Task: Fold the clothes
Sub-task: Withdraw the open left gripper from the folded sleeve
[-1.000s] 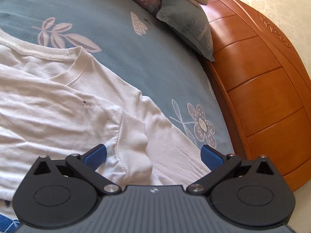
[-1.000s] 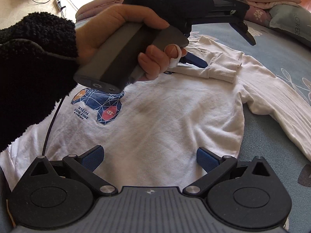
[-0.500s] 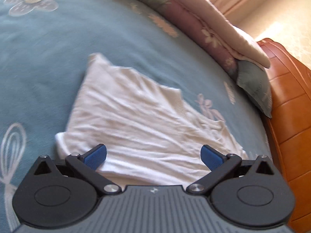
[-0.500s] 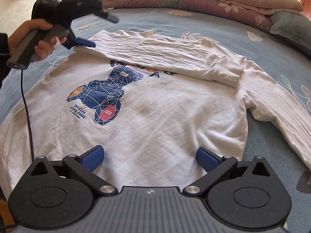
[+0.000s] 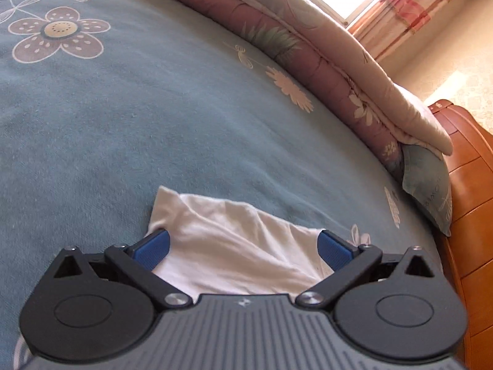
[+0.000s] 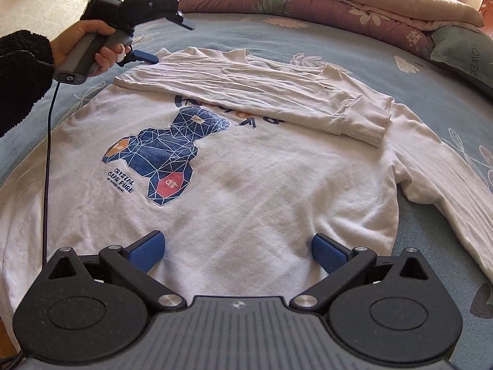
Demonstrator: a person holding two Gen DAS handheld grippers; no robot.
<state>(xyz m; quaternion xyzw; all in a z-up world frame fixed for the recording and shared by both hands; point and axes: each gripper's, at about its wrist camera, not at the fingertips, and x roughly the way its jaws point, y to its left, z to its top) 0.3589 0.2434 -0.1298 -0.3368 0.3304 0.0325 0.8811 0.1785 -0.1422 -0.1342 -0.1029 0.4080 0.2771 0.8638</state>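
A white sweatshirt (image 6: 252, 191) with a blue bear print lies face up on the bed. One sleeve is folded across the chest, its ribbed cuff (image 6: 363, 123) resting near the right shoulder. The other sleeve (image 6: 446, 182) stretches out to the right. A hand holds my left gripper (image 6: 169, 41) open at the sweatshirt's far left shoulder. In the left wrist view that shoulder corner (image 5: 234, 240) lies between the open left gripper (image 5: 243, 246) fingers, not pinched. My right gripper (image 6: 237, 252) hangs open over the lower body of the sweatshirt, holding nothing.
The bed has a blue flowered sheet (image 5: 123, 108). A rolled pink quilt (image 6: 339, 3) and a grey-green pillow (image 6: 465, 52) lie along the far side. A wooden headboard (image 5: 471, 215) rises at the right. A cable (image 6: 47, 154) hangs from the left gripper.
The left gripper has left the cuff and swung left to the sweatshirt's far shoulder, staying open. The sleeve stays folded across the chest. The right gripper has held still.
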